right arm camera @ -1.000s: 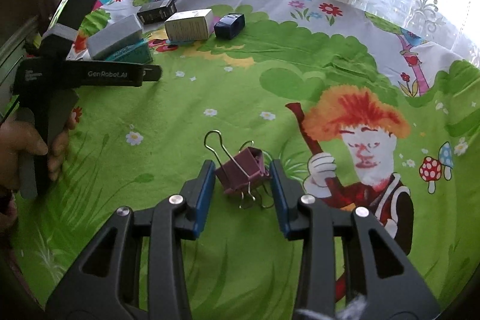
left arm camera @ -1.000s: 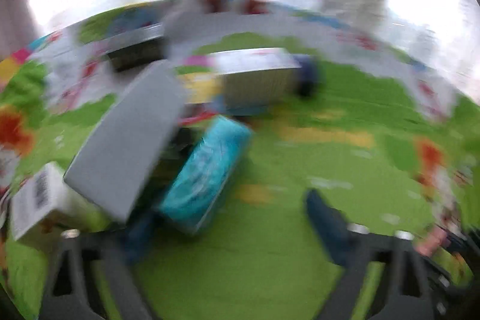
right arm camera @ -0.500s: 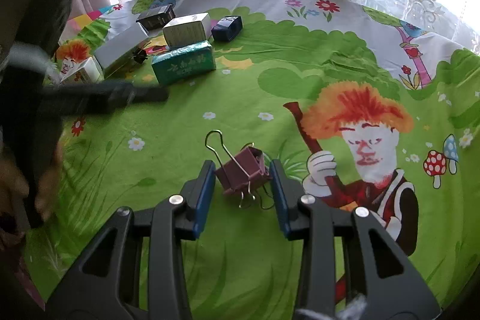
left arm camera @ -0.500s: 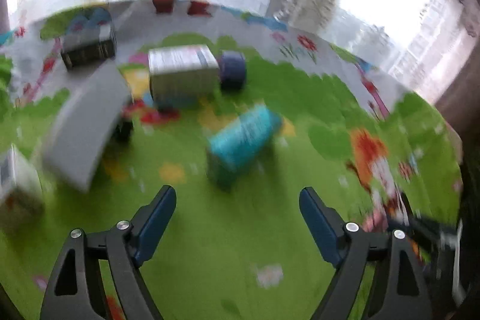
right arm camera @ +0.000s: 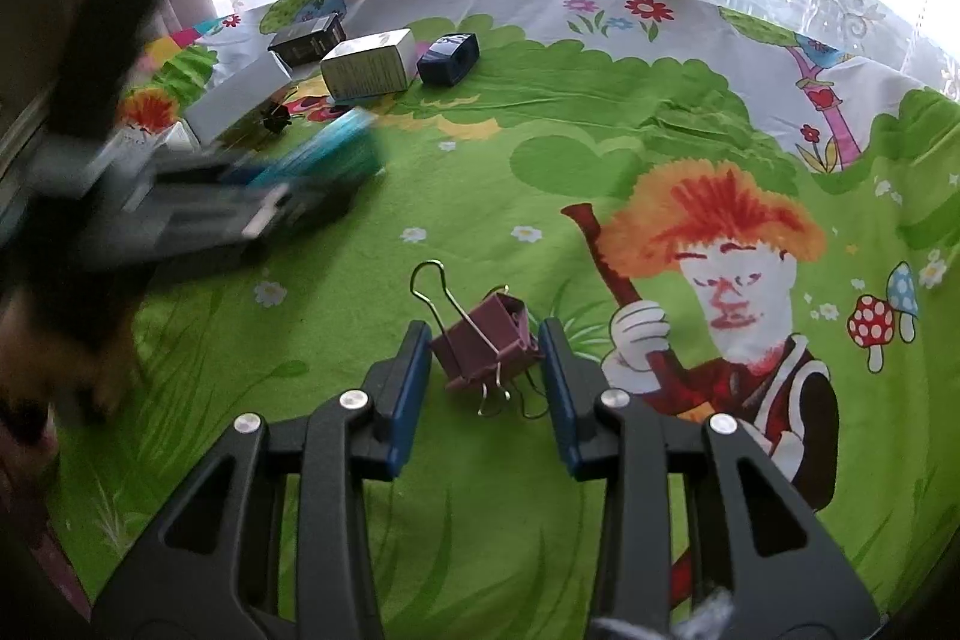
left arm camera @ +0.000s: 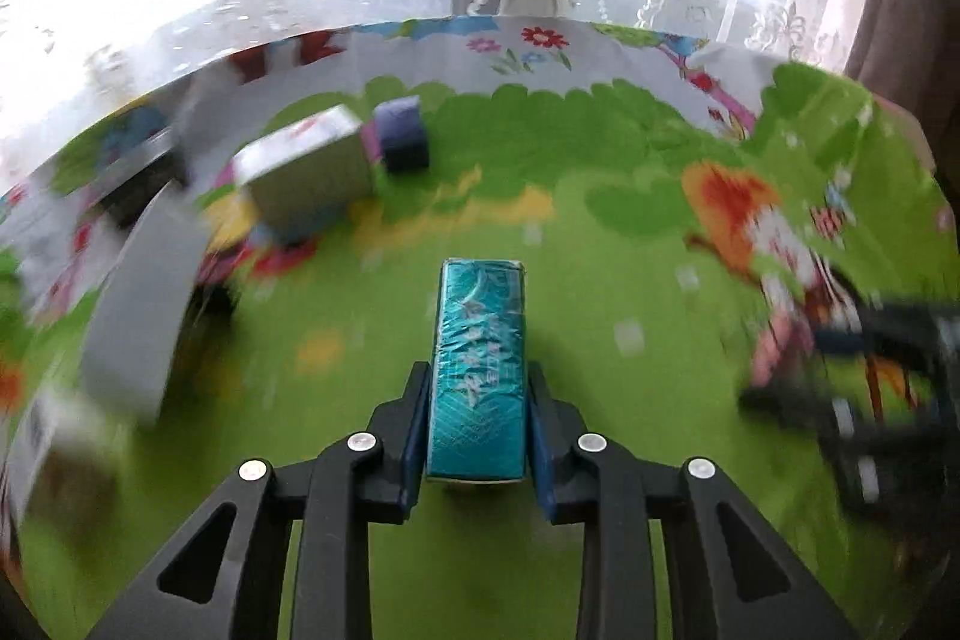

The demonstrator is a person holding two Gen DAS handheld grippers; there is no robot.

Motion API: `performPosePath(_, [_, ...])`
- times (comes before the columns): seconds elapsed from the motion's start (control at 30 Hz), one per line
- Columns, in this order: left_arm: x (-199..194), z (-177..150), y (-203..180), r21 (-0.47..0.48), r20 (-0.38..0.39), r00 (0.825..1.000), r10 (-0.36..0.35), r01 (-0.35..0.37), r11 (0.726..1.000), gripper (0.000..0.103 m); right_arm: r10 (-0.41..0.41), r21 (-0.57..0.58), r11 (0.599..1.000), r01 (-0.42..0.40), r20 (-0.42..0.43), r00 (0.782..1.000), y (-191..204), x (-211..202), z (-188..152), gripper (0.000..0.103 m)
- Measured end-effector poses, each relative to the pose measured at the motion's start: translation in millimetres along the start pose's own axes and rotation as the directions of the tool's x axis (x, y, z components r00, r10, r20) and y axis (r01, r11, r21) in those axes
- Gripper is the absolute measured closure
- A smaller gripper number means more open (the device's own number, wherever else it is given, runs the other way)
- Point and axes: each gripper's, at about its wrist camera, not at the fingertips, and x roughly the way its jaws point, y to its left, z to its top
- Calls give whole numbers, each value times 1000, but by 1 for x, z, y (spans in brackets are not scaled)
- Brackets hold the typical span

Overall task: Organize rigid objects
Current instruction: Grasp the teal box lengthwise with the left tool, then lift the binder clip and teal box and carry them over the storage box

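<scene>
A teal box (left arm camera: 480, 364) lies lengthwise between the fingers of my left gripper (left arm camera: 477, 379). Its jaws are closing, and the blue pads press on the box's two long sides. In the right wrist view the same box (right arm camera: 336, 154) and the left gripper are a blur at the left, held by a hand. A maroon binder clip (right arm camera: 480, 346) with wire handles sits between the pads of my right gripper (right arm camera: 485, 349), which is shut on it just above the green cloth (right arm camera: 600, 130).
At the back left are a black box (right arm camera: 307, 39), a white-grey box (right arm camera: 369, 64), a dark blue box (right arm camera: 449, 58), a long grey box (right arm camera: 240, 106) and a small black clip (right arm camera: 276, 118). Lace curtains and a window run behind the cloth.
My left gripper was open half a second ago with the teal box ahead of it; now it has moved onto the box and closed on it. The right gripper has not moved.
</scene>
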Motion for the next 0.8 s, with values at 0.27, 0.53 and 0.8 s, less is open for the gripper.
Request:
performPosePath(0.27, [-57,-69,-2,-73,23,997,80,-78,994,73,5,7,1000,-5,0,1000,0,-1,0,61])
performPosePath(0.53, [-57,-65,1,-95,23,997,70,-68,993,73,-38,-30,999,38,-8,999,8,1,0,61])
performPosePath(0.8, [-70,-85,-3,-131,-3,999,37,-37,991,73,-83,58,995,82,14,996,14,-21,-18,62])
